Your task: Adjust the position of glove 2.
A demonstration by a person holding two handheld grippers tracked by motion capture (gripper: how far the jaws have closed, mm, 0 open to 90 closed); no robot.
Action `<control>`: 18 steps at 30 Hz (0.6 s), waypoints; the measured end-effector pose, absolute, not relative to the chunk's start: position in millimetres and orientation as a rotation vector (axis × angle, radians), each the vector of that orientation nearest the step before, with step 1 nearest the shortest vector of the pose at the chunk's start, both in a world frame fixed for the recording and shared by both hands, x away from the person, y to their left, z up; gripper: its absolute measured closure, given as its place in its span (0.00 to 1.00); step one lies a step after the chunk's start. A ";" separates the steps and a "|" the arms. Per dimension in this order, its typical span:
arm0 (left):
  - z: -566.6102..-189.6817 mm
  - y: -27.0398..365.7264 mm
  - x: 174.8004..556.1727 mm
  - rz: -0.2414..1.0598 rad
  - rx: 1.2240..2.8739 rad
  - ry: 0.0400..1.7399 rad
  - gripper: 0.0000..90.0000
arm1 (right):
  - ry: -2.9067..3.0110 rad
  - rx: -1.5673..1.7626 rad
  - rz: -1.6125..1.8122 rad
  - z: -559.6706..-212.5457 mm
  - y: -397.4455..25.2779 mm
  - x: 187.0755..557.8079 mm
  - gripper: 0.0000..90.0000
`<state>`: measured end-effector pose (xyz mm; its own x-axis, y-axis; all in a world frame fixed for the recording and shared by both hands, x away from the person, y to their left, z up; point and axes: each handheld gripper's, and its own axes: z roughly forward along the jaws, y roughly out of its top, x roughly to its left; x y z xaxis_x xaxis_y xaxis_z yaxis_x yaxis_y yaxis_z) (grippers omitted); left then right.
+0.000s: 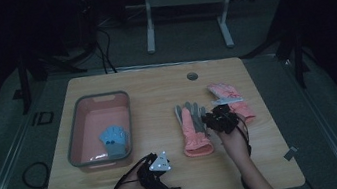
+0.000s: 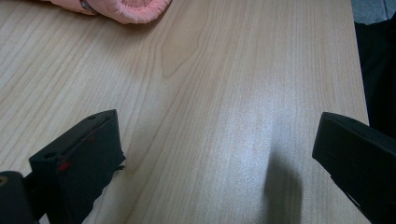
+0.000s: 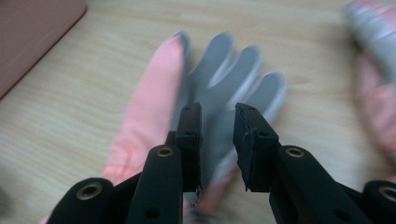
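**Table holdings, listed from the near edge to the far edge**

While the person's forearms enter from the near edge, the entries run as follows.

Item 1: left gripper [image 1: 160, 169], near edge, left of centre, grey three-cornered plate on top. Jaws spread wide with nothing between them, over bare wooden table [image 2: 224, 93]. In its own view the cuff of a pink glove [image 2: 135, 7] lies ahead at the top edge, well apart from the jaws.

Item 2: right gripper [image 1: 220, 119], right of centre. Jaws stand a narrow gap apart over the grey palm of the pink-and-grey glove [image 3: 219, 84]; whether they pinch any cloth cannot be told, as the view is blurred.

Item 3: pink-and-grey glove [image 1: 193, 130], flat at the table's middle, palm up, fingers pointing away, cuff toward the person. The right gripper sits just at its right side.

Item 4: second pink glove [image 1: 230, 100], beyond and right of the right gripper, partly hidden by it.

Item 5: pink bin with grey rim [image 1: 74, 139], left half of the table, well apart from both gloves. Blue glove [image 1: 114, 138] lies inside, near its right wall.

Item 6: round hole [image 1: 192, 76] in the table near the far edge.

Item 7: white frame legs [image 1: 149, 31] on the floor beyond the table.
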<state>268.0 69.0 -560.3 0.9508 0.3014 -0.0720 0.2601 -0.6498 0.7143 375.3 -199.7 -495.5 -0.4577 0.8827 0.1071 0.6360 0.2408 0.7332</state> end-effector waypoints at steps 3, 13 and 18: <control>-560.3 69.2 268.2 0.064 2.308 0.392 0.02 | 2.178 1.378 1.060 -487.8 -214.5 380.1 0.76; -560.8 69.9 268.9 0.065 2.308 0.394 0.02 | 2.143 1.326 1.026 -475.1 -266.0 400.0 0.74; -560.9 69.1 268.2 0.074 2.313 0.388 0.02 | 2.153 1.317 1.010 -471.9 -295.2 423.1 0.70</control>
